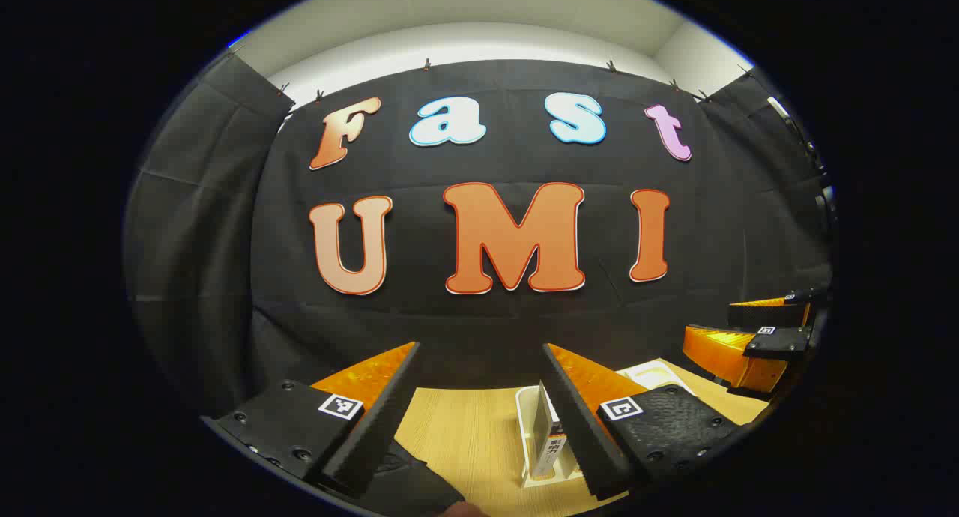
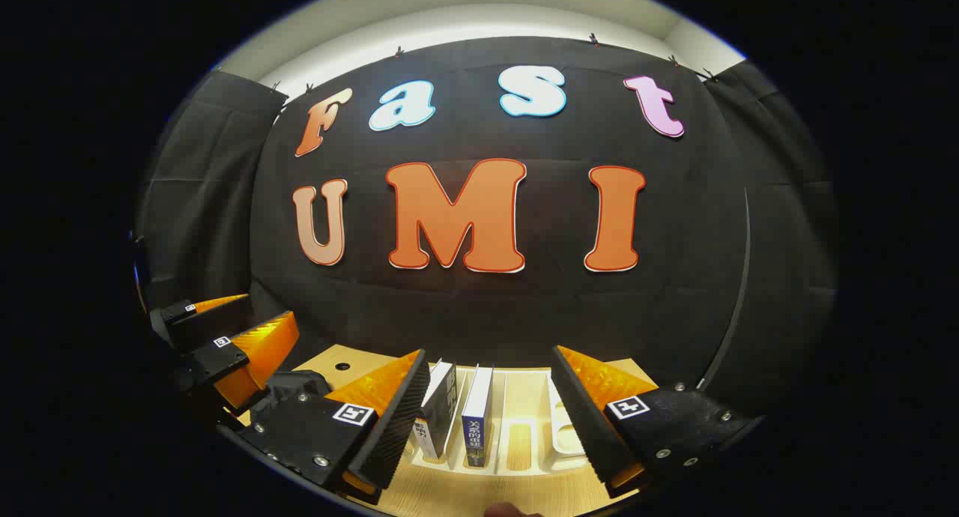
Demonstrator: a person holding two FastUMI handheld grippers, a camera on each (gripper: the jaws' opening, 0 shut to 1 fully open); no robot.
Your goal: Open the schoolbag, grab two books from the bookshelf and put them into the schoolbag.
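Note:
A white slotted bookshelf (image 2: 524, 457) stands on the wooden table (image 2: 330, 367) below my right gripper (image 2: 491, 356), which hangs open above it. Two upright books lean in its left slots, one with a dark cover (image 2: 443, 408) and one with a blue spine (image 2: 477, 419). My left gripper (image 1: 481, 352) is open over the table, with the bookshelf's end (image 1: 524, 427) and one book (image 1: 547, 442) beside its right finger. A dark cloth shape, apparently the schoolbag (image 1: 408, 483), lies under the left finger; it shows again as a dark lump (image 2: 296, 386). Neither gripper holds anything.
The booth's black cloth wall stands close behind the table. The right gripper (image 1: 712, 318) is visible far right in the left gripper view, and the left gripper (image 2: 270, 307) far left in the right gripper view. A small hole (image 2: 342, 366) marks the tabletop.

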